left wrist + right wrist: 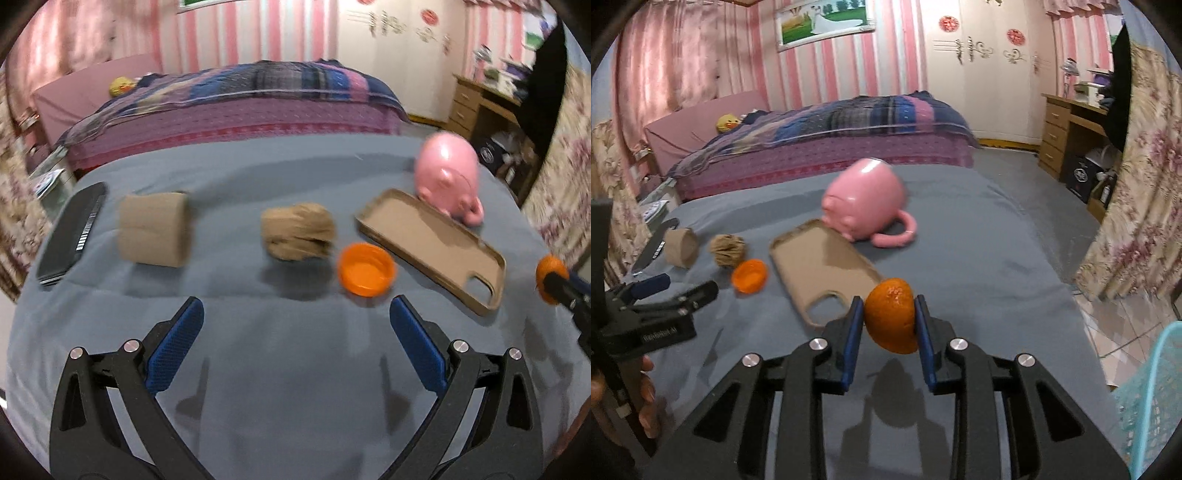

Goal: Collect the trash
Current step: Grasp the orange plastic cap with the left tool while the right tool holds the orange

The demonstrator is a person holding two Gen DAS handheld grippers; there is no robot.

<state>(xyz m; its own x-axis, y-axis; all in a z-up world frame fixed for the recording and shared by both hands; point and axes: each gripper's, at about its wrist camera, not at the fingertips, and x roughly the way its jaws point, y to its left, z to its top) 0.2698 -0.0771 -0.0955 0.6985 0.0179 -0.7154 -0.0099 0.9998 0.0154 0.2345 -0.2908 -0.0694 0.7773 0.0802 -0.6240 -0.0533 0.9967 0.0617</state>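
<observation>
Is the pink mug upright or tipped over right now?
Tipped over. The pink mug lies on its side on the grey cover, handle low against the cover; its rim end rests by the phone case.

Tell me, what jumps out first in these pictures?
An orange peel pinched in the right gripper, lifted above the grey cloth. Behind it a pink pig mug lies on its side against a tan phone case. The left gripper stands open near another peel cup.

A home bedroom. A made bed (827,125) with patterned quilt, pink striped wallpaper (827,74), a wooden desk (1067,125) and floral curtains (1137,206) show it
</observation>
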